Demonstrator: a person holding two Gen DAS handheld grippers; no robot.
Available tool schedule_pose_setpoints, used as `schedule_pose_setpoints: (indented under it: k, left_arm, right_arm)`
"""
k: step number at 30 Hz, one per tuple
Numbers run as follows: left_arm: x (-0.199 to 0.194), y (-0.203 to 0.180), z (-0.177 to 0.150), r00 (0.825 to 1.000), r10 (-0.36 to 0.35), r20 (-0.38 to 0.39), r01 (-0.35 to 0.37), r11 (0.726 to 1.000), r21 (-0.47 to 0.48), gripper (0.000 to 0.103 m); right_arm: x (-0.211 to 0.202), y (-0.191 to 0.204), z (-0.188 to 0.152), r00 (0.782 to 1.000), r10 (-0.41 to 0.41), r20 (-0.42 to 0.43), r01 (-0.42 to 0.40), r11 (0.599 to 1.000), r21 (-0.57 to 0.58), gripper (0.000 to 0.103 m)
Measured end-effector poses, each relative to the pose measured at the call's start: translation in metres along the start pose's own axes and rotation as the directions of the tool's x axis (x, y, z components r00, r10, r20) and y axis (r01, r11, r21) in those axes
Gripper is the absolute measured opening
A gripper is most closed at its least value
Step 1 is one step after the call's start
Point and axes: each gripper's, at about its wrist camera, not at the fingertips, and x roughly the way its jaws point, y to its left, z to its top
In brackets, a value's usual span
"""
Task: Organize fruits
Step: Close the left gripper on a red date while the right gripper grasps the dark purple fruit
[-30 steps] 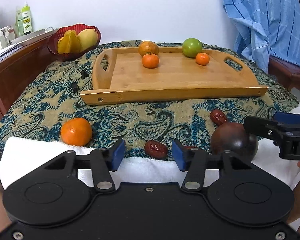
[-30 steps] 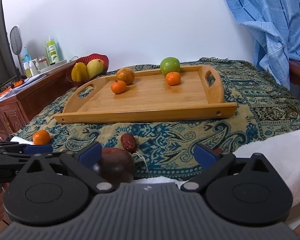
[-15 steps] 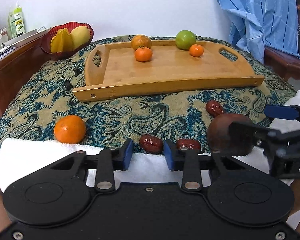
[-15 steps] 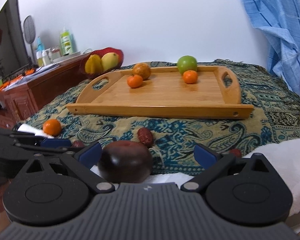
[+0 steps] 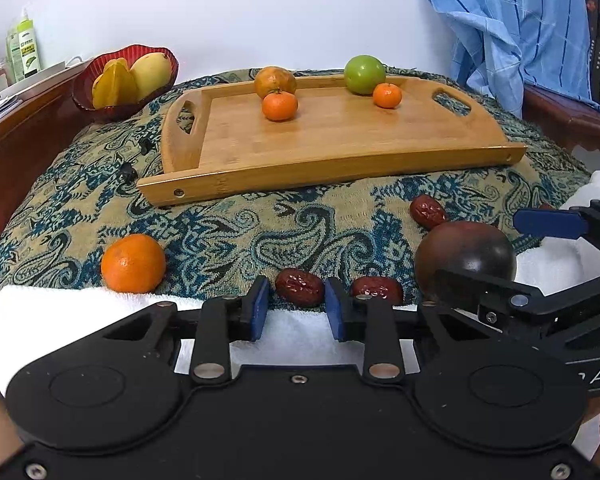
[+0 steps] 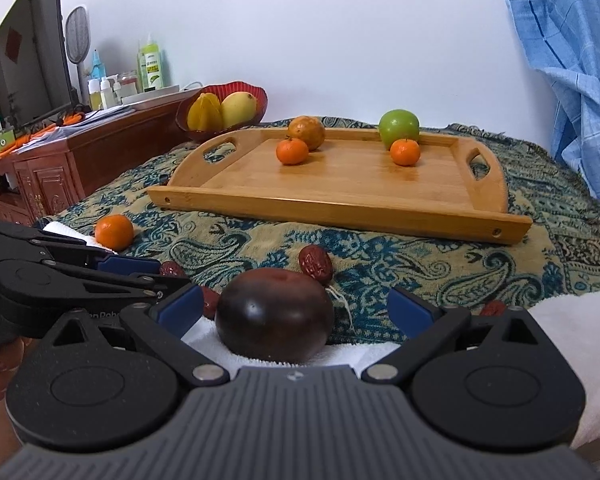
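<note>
We see a paisley cloth (image 5: 220, 240) spread over the whole surface. A wooden tray (image 5: 340, 168) lies on its far half, and a white towel (image 5: 60, 312) runs along the near edge.

Our right tool (image 6: 296, 304) has its jaws wide apart. A dark purple fruit (image 6: 274, 320) sits between them on the towel's edge, touching neither pad. Our left tool (image 5: 296, 294) is clamped on a red date (image 5: 300, 292) at the towel's edge, with a blue pad on each side of it.

A red bowl (image 5: 100, 108) holding yellow fruit stands off the cloth, beyond the tray's left end.

On the tray's far side are a green apple (image 5: 364, 74) and a brownish orange fruit (image 5: 275, 80). Just in front of each one we see a small mandarin (image 5: 280, 106).

A loose mandarin (image 5: 133, 263) rests on the cloth against the towel, left of the left tool.

A second date (image 5: 377, 289) lies just right of the clamped one. A third date (image 5: 427, 211) lies on the cloth just behind the dark fruit.
</note>
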Motion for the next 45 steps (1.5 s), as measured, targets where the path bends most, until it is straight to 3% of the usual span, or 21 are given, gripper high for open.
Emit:
schedule_pose_setpoints:
  k: [30, 45]
  left_arm:
    - [0.002, -0.004, -0.003, 1.000, 0.015, 0.008, -0.015, 0.999, 0.048, 0.027]
    - [0.002, -0.006, -0.006, 0.999, 0.028, 0.027, -0.030, 0.997, 0.068, 0.026]
  right_arm:
    - [0.007, 0.006, -0.005, 0.999, 0.001, -0.048, -0.002, 0.999, -0.035, 0.085]
    - [0.010, 0.012, -0.006, 0.998, 0.011, -0.063, -0.015, 0.998, -0.064, 0.068]
